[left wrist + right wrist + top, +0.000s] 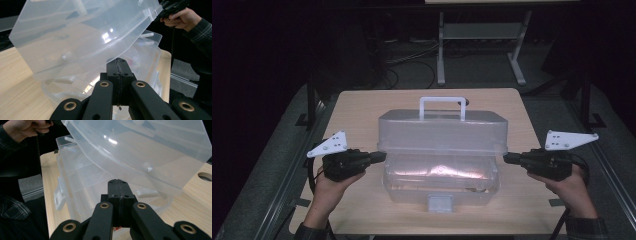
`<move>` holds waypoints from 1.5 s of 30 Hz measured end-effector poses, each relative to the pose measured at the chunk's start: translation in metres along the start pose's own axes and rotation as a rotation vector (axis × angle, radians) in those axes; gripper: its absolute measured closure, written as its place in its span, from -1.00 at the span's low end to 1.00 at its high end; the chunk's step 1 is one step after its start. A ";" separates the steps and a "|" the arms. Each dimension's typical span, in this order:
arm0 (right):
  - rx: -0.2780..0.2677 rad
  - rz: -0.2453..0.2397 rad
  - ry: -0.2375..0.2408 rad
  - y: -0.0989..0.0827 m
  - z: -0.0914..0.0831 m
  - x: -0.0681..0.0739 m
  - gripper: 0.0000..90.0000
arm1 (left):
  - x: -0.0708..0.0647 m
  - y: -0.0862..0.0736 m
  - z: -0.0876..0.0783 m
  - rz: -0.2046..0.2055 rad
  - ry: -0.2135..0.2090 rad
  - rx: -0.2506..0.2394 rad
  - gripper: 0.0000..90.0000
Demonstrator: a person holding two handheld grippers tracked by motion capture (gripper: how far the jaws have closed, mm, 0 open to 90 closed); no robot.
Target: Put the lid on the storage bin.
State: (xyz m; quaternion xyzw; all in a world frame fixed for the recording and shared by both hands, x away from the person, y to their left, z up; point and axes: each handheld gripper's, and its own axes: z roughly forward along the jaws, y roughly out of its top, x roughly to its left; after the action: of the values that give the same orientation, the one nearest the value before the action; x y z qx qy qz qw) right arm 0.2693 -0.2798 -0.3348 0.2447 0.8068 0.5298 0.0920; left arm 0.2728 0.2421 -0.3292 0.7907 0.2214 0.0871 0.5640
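A clear plastic box sits mid-table with its lid tilted up at the front; a white handle tops the lid. My left gripper is shut, its tip against the lid's left end under the rim. My right gripper is shut too, tip at the lid's right end. In the left gripper view the closed jaws sit just beneath the raised lid. In the right gripper view the jaws are pressed together under the lid. Something pinkish shows through the base wall.
The wooden table has bare room left, right and behind the box. A latch hangs at the box's front. A hole is cut in the tabletop. Beyond the table stand a white frame and floor cables.
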 end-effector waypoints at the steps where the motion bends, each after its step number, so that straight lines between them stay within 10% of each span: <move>1: 0.002 -0.002 -0.001 -0.001 0.000 0.000 1.00 | 0.000 -0.001 0.000 0.000 0.003 0.001 1.00; 45: 0.054 0.014 -0.012 -0.033 0.001 0.018 1.00 | -0.012 -0.043 -0.006 0.009 0.021 0.051 1.00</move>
State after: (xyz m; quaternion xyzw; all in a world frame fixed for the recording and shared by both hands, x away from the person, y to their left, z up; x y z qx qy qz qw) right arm 0.2445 -0.2811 -0.3632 0.2557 0.8186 0.5071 0.0864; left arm 0.2487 0.2531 -0.3656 0.8050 0.2262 0.0923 0.5407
